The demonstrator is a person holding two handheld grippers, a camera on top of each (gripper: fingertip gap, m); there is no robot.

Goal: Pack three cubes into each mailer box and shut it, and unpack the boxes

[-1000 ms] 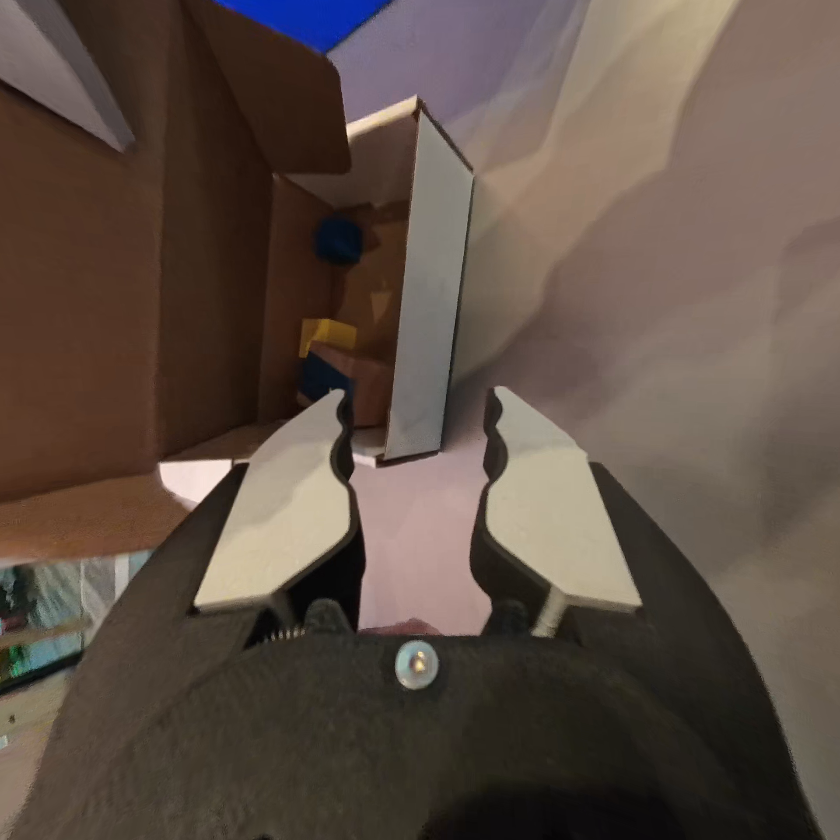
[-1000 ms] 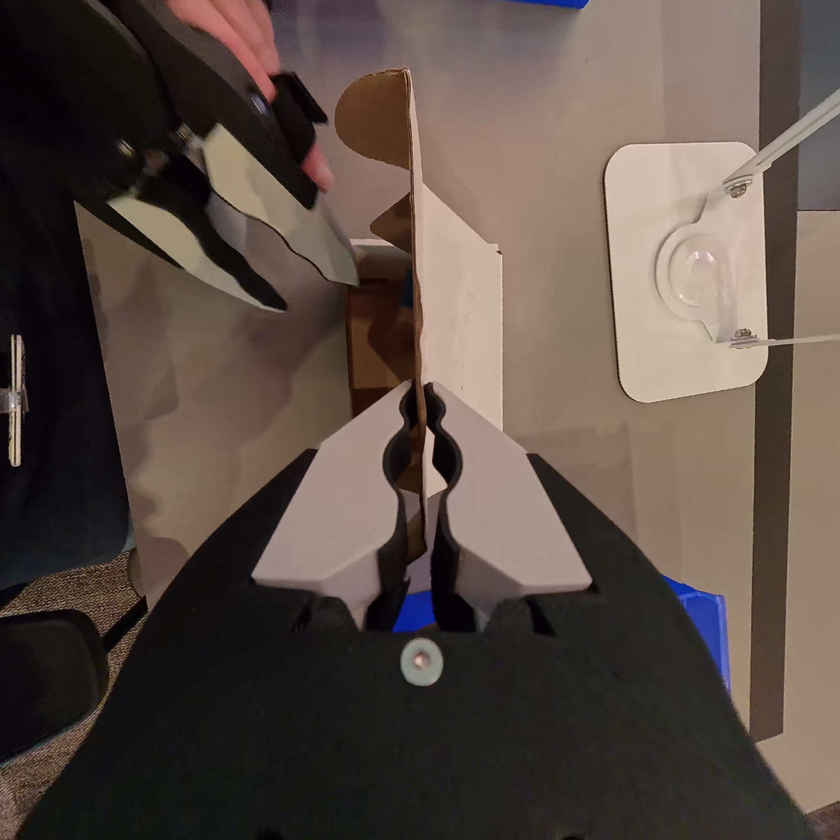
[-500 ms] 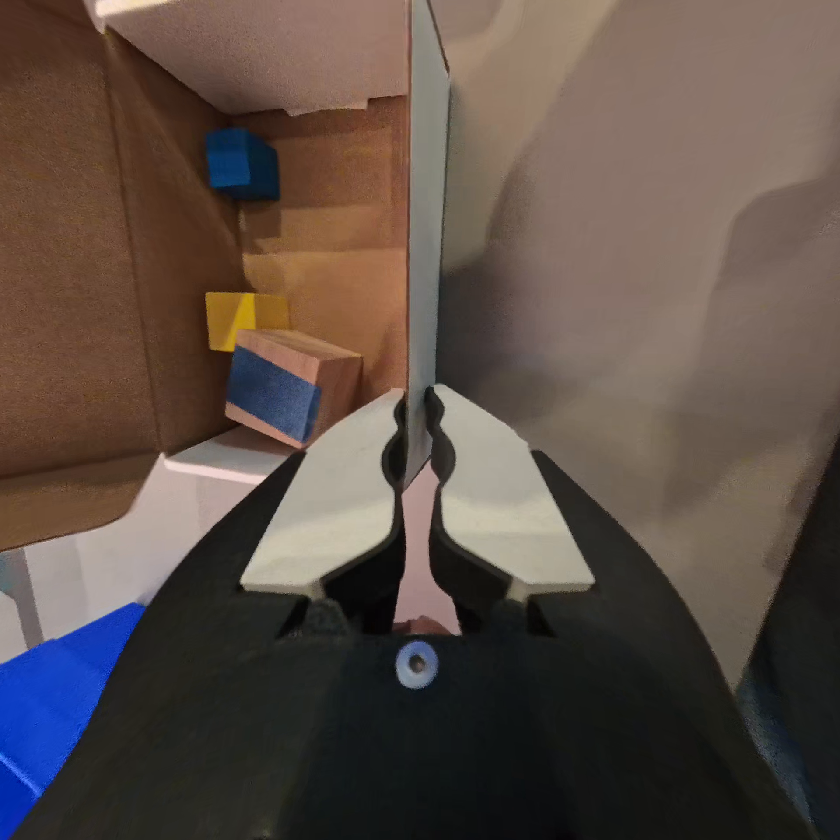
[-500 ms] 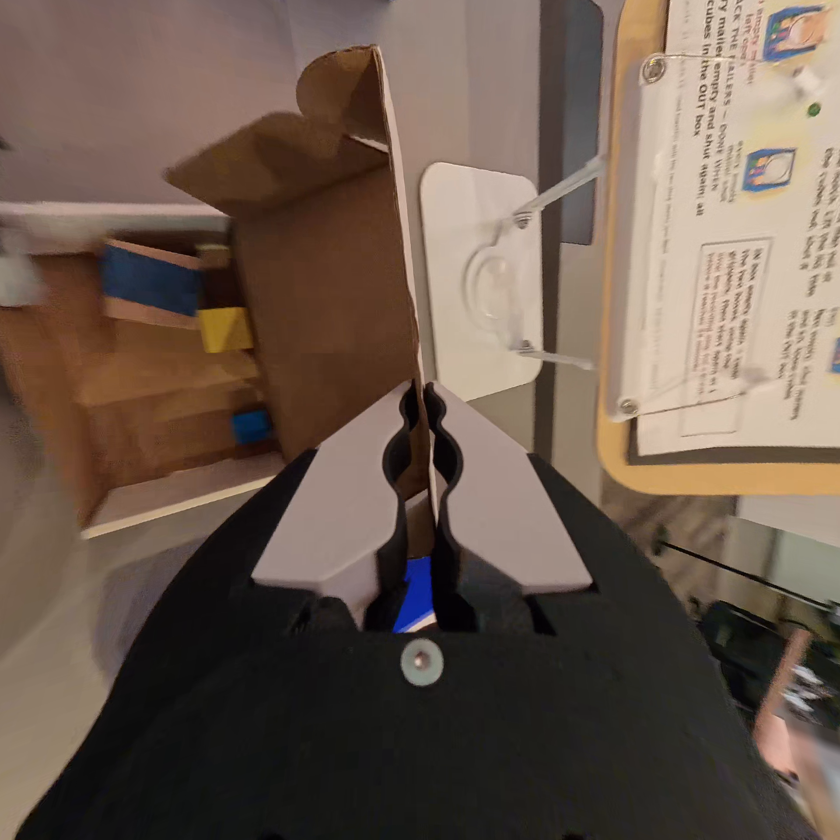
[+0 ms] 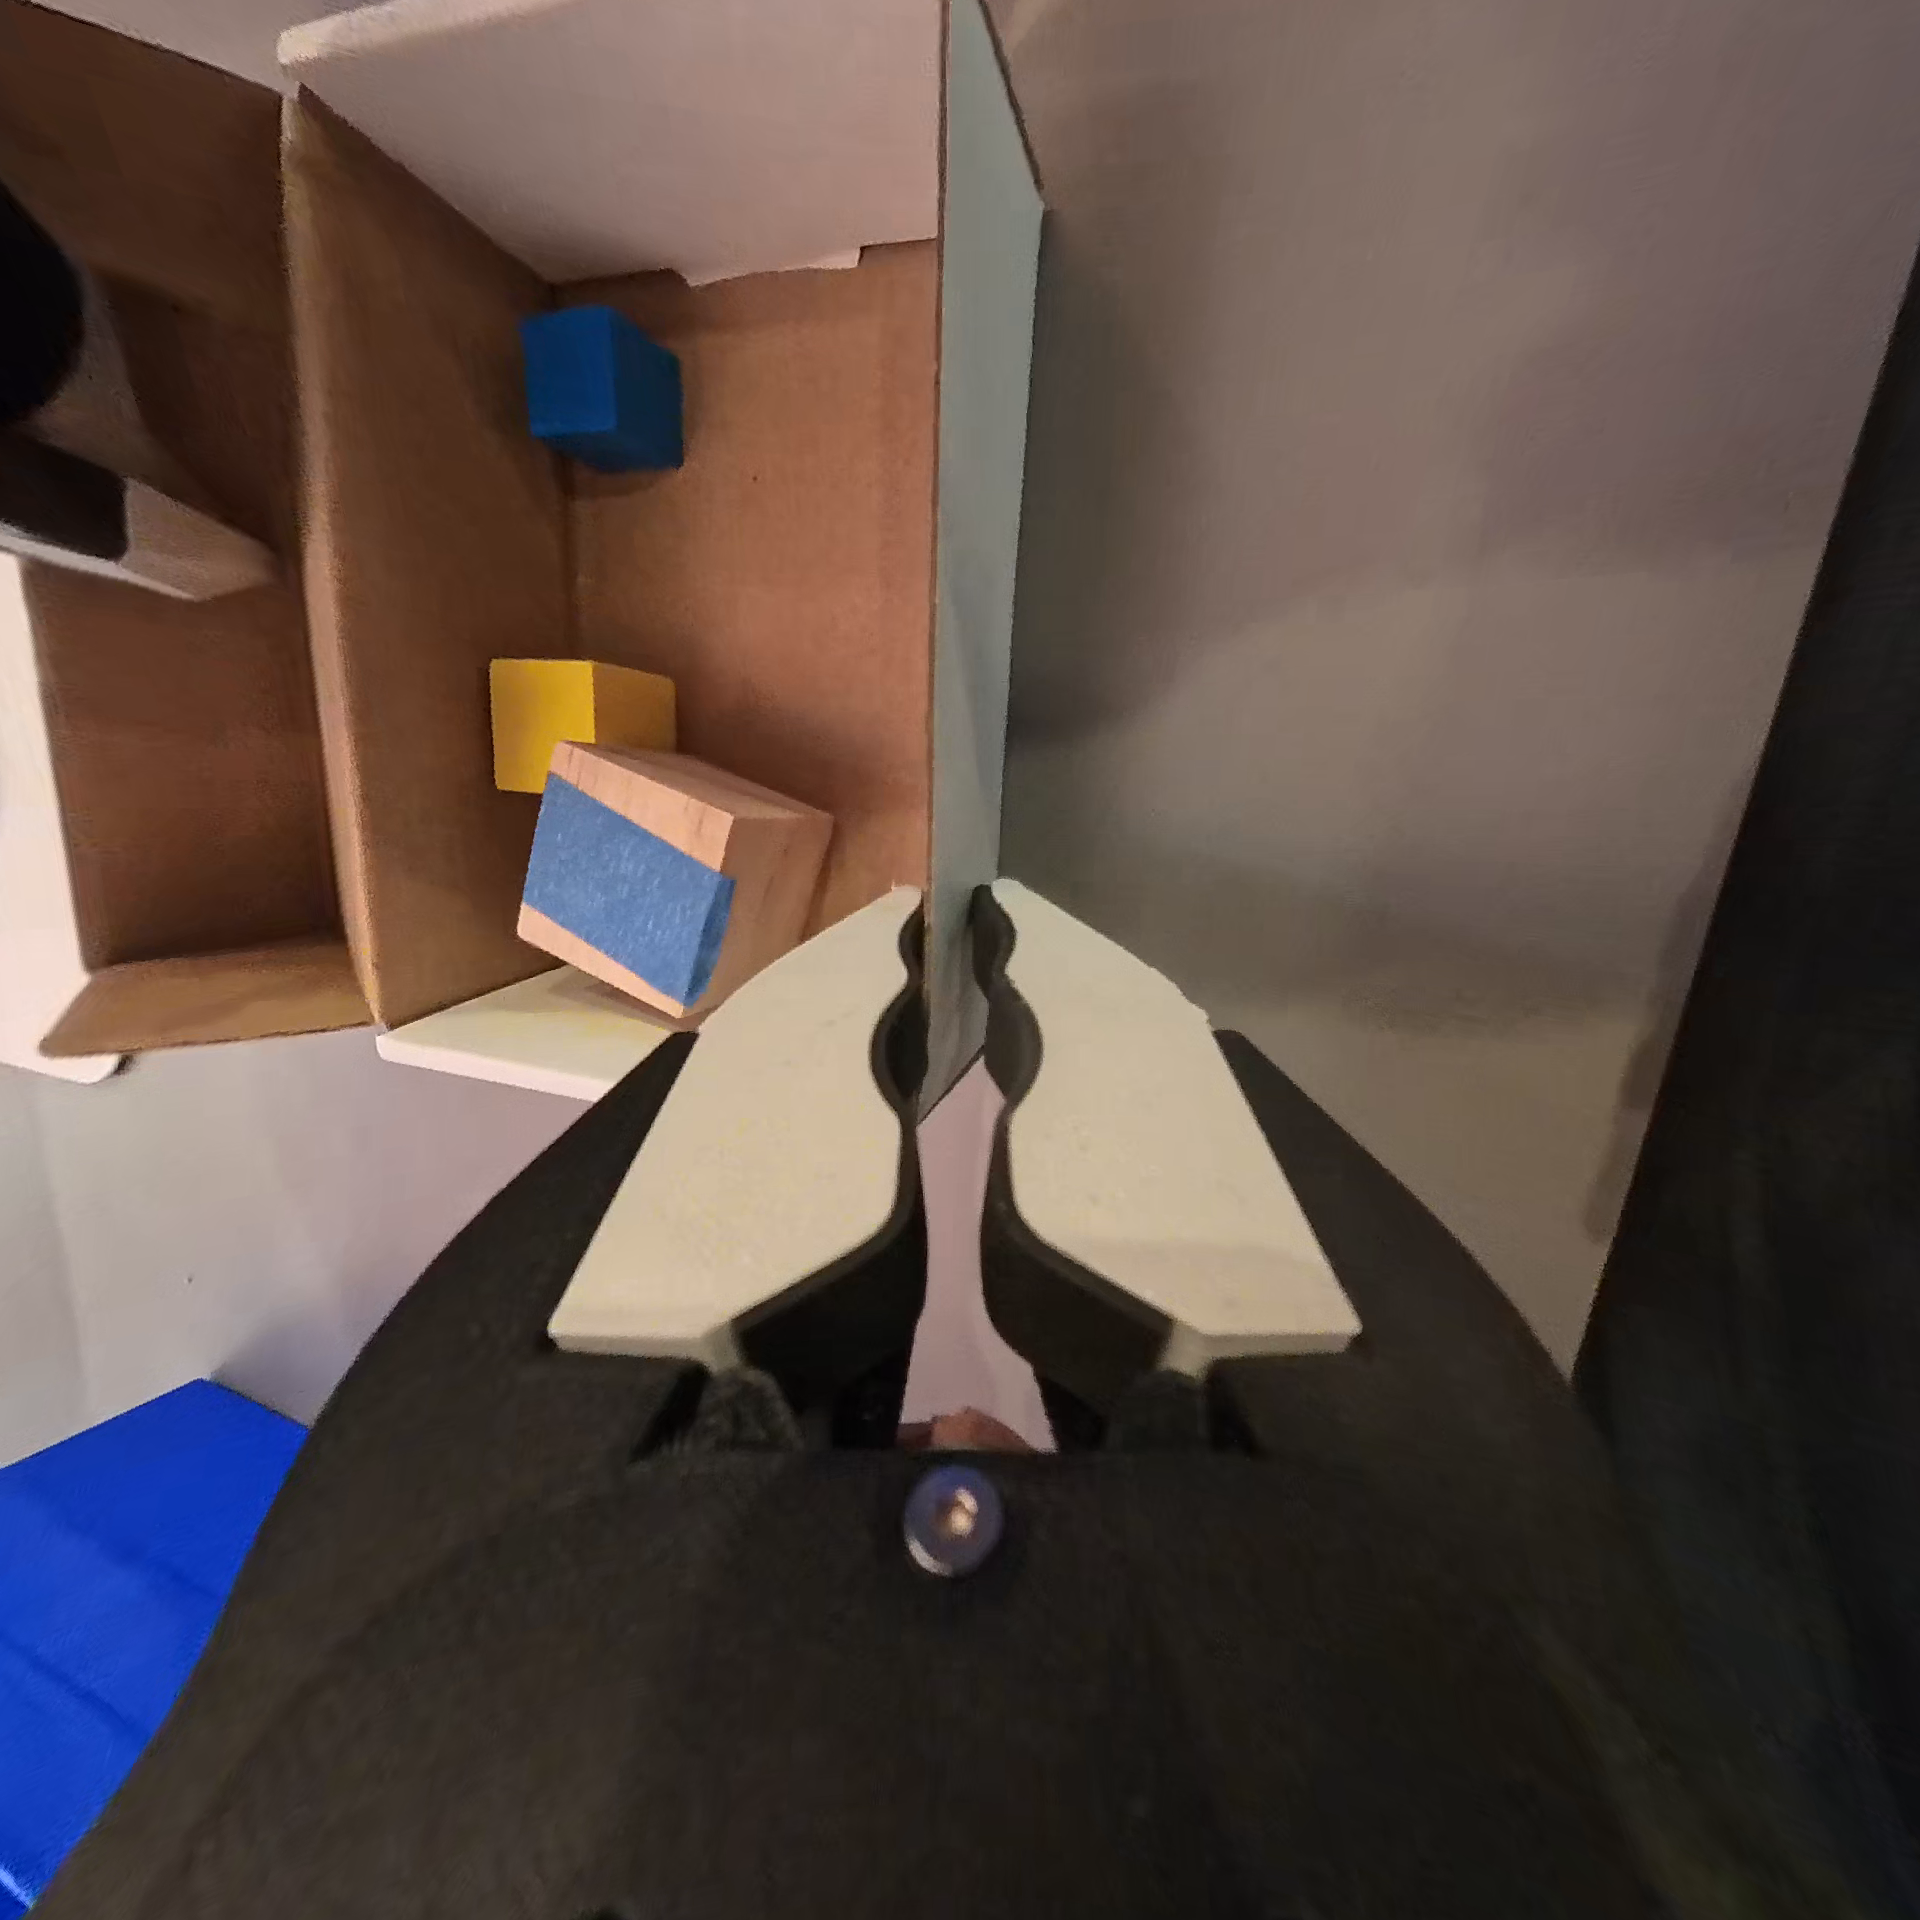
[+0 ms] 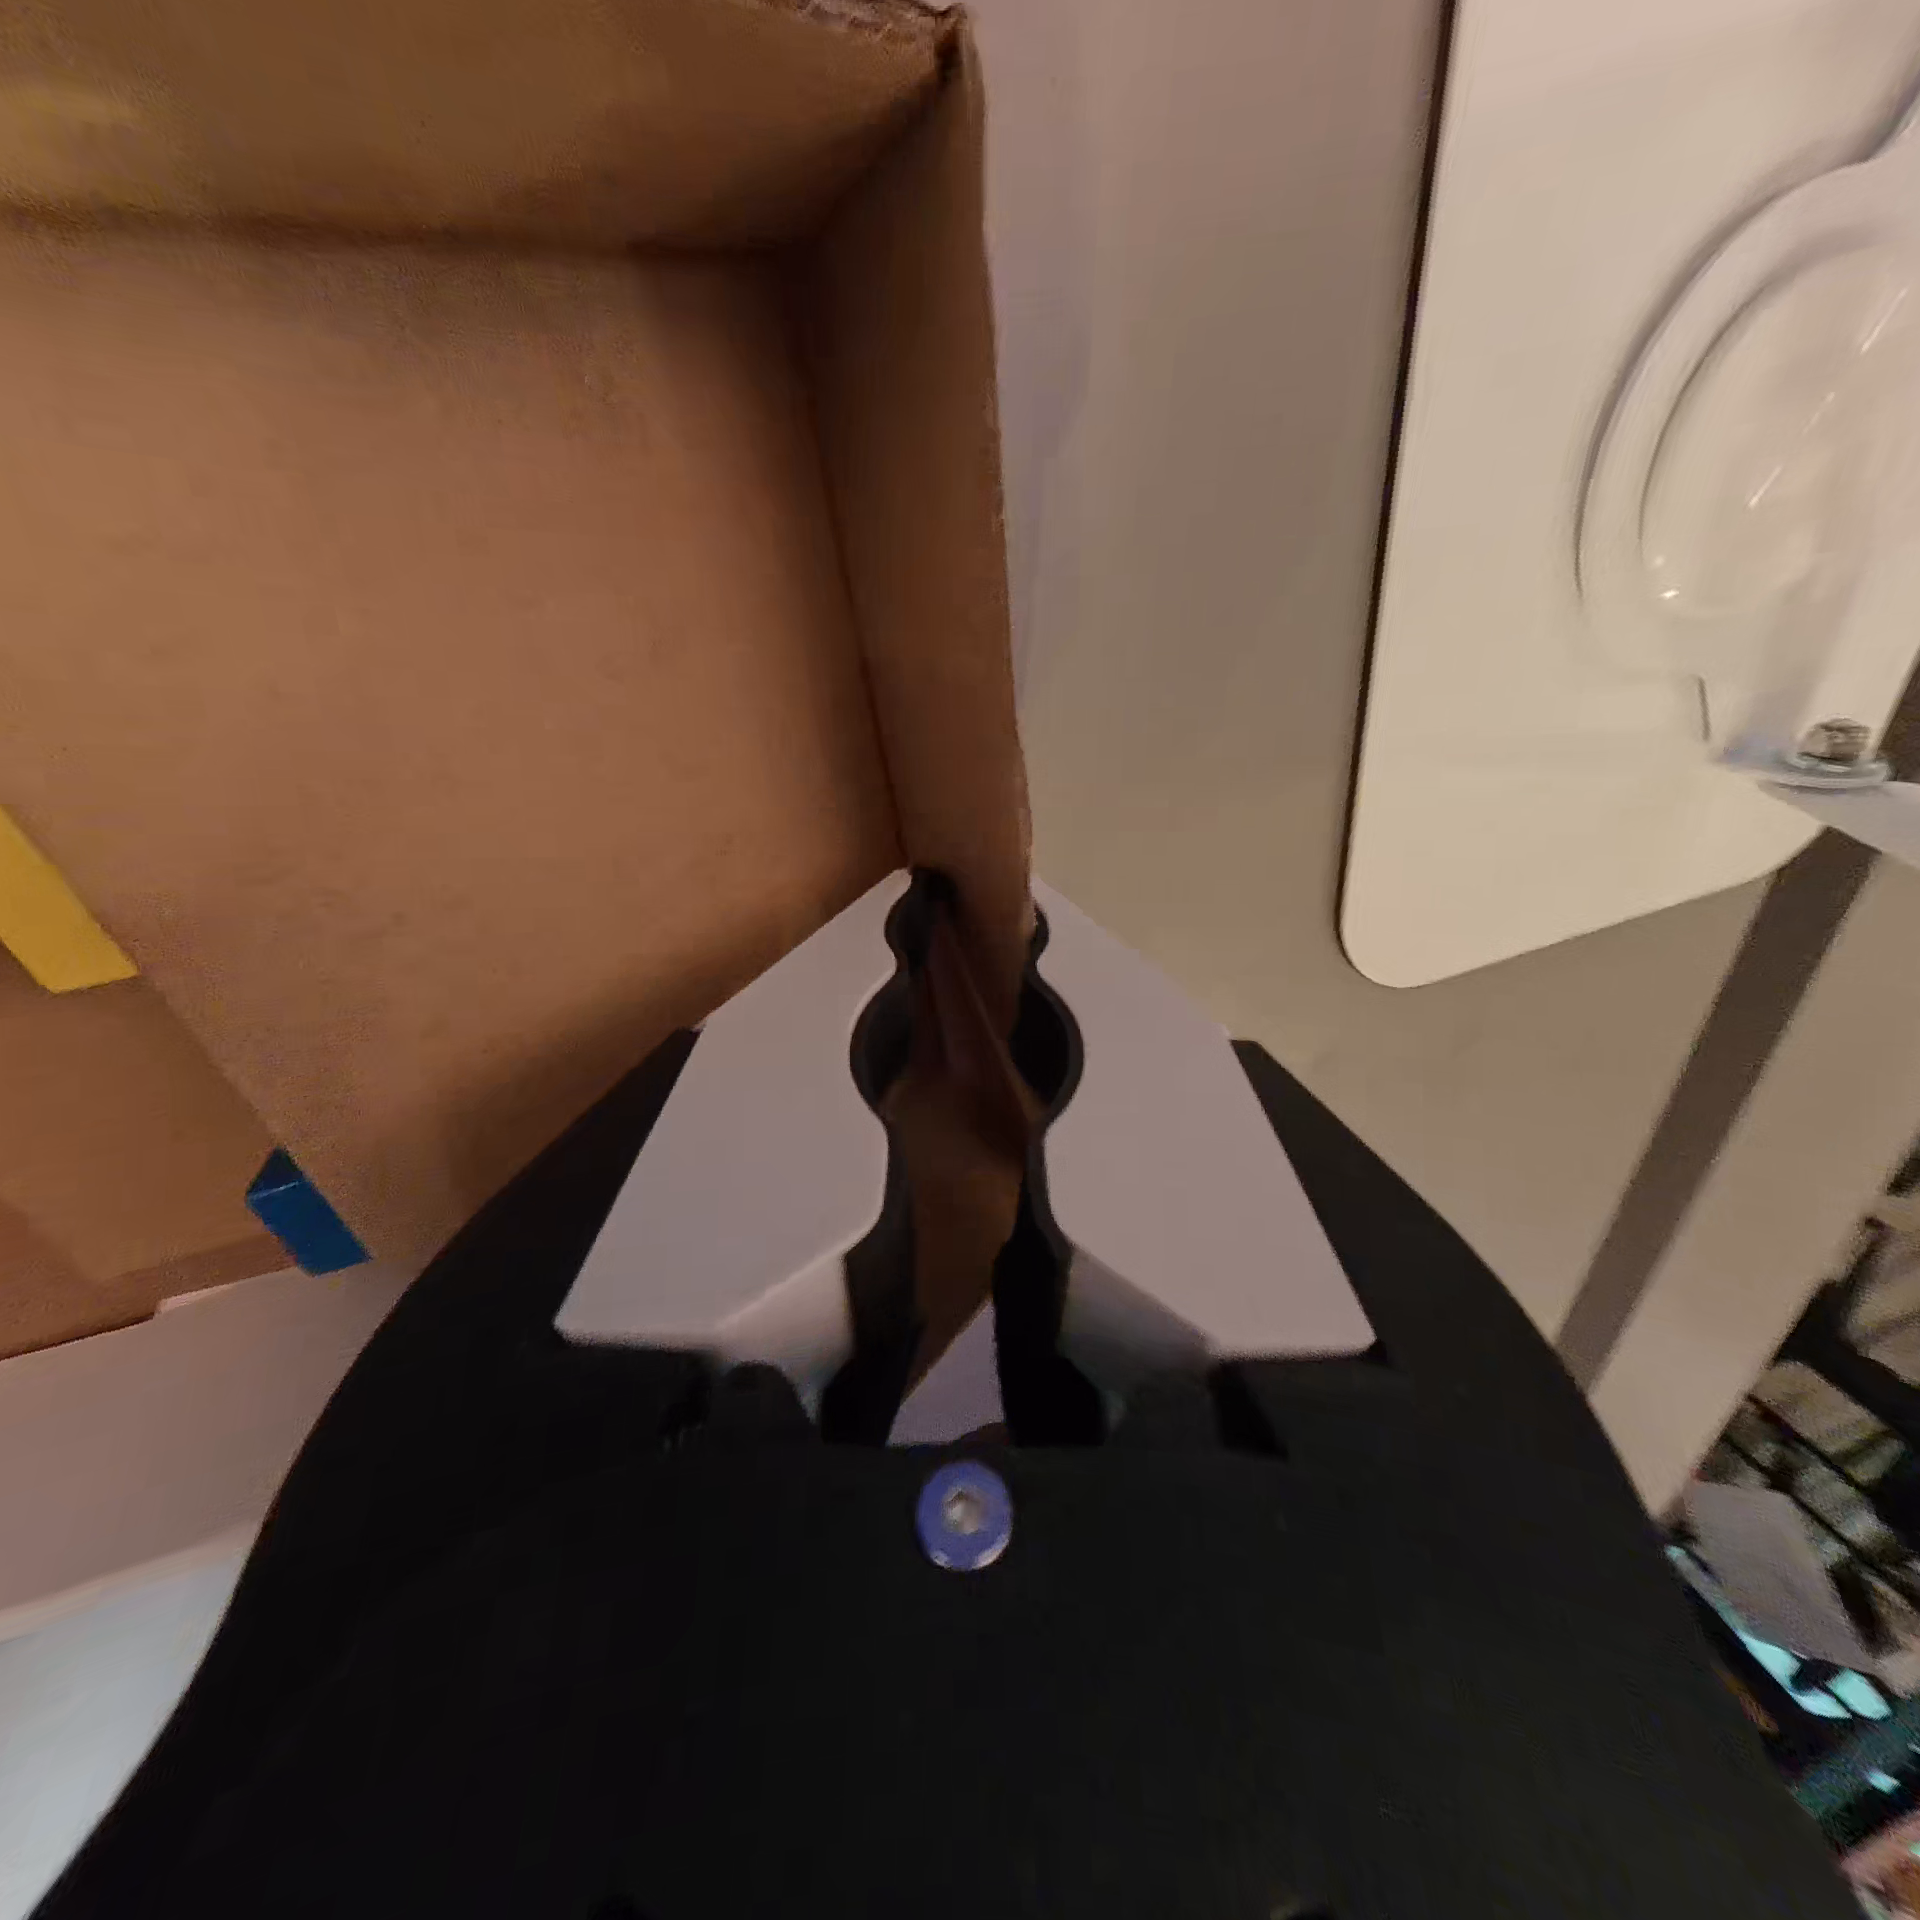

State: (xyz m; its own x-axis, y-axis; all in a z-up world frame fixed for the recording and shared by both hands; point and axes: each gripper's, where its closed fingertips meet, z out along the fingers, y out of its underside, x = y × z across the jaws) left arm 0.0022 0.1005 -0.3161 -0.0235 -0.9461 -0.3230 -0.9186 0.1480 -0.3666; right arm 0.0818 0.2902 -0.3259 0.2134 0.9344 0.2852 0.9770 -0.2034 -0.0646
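Note:
An open cardboard mailer box (image 5: 748, 582), white outside and brown inside, holds three cubes: a small blue cube (image 5: 601, 387), a yellow cube (image 5: 561, 717) and a bigger wooden cube with blue tape (image 5: 665, 894). My left gripper (image 5: 948, 904) is shut on the box's side wall (image 5: 982, 520). My right gripper (image 6: 971, 894) is shut on the brown lid flap (image 6: 925, 520). In the right wrist view the lid (image 6: 436, 582) hides most of the inside; only corners of the yellow cube (image 6: 52, 914) and the blue cube (image 6: 301, 1226) show.
A blue bin (image 5: 114, 1621) lies at the lower left of the left wrist view. A white base plate with a clear dome (image 6: 1621, 499) stands on the table right of the box. A dark shape (image 5: 1787, 935) fills the right edge of the left wrist view.
My left gripper moved in and shut on the box wall. My right gripper, still shut on the lid flap, swung the lid over; the box now fills more of both views.

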